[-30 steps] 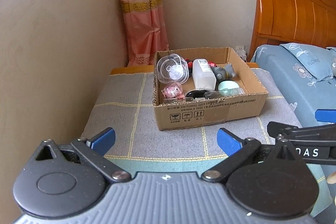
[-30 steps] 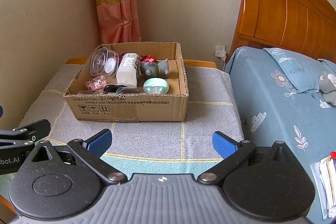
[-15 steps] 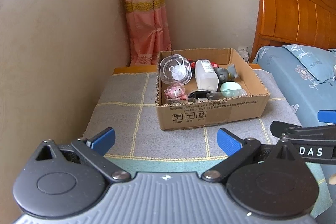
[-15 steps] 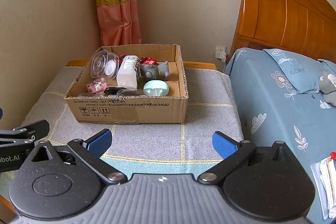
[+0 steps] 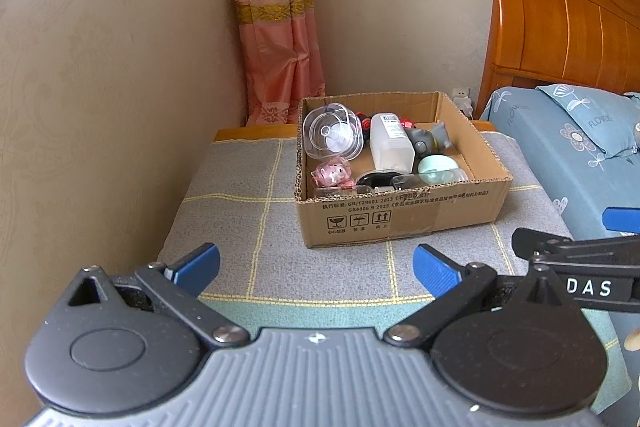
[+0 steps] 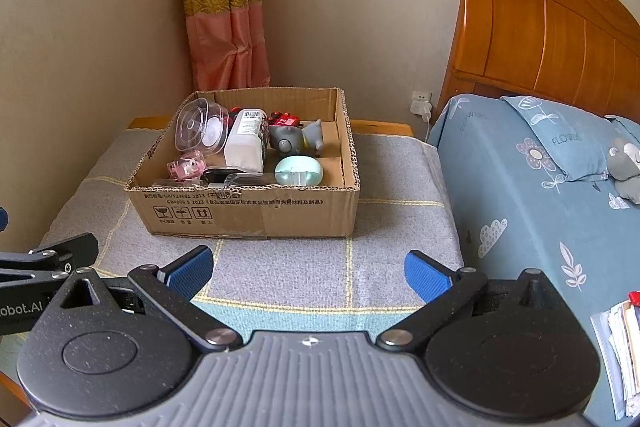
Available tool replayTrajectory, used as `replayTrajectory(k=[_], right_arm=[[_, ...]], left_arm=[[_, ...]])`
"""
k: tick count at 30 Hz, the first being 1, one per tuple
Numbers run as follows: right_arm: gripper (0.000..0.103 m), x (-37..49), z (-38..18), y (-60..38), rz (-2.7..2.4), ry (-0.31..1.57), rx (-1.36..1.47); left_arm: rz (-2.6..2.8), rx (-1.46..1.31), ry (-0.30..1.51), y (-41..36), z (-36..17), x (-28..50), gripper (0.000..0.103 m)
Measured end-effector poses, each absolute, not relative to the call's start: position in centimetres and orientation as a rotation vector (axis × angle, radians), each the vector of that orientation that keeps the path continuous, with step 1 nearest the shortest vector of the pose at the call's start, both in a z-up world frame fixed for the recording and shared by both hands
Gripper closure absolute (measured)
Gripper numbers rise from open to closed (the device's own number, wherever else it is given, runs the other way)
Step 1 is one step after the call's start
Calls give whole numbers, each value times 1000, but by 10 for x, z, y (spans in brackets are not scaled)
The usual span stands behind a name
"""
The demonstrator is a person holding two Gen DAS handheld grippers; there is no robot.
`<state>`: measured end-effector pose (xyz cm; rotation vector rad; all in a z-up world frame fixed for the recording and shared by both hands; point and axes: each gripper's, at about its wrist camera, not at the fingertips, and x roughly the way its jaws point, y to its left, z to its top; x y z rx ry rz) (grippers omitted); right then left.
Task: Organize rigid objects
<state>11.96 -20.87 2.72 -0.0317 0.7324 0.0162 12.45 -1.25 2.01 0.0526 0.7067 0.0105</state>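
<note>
An open cardboard box point(image 5: 404, 215) point(image 6: 256, 213) stands on a grey cloth-covered table point(image 5: 256, 195) point(image 6: 392, 187). It holds a clear round container point(image 5: 332, 135) point(image 6: 200, 131), a white bottle point(image 5: 390, 143) point(image 6: 246, 143), a grey animal toy point(image 5: 430, 139) point(image 6: 296, 141), a mint green round object point(image 5: 438, 165) point(image 6: 298, 171), a pink toy point(image 5: 332, 175) point(image 6: 186, 165) and a black item point(image 5: 376, 179). My left gripper point(image 5: 316, 267) and right gripper point(image 6: 308, 269) are both open and empty, short of the box's near side.
A beige wall point(image 5: 100, 127) borders the table's left side, with a pink curtain point(image 5: 276, 27) in the corner. A bed with a blue sheet point(image 6: 540, 207) and wooden headboard point(image 6: 540, 39) lies on the right. Papers point(image 6: 618, 339) lie at the lower right.
Both grippers have shifted slightly, so the box sits a little lower and further right in view. Both stay open and empty.
</note>
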Motion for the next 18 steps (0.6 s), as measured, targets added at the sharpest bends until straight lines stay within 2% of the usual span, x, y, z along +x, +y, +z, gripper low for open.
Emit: replayTrajectory(k=[18], right_arm=[[0, 118, 27, -211, 16, 728, -29]], left_arm=[[8, 55, 710, -16, 21, 123, 1]])
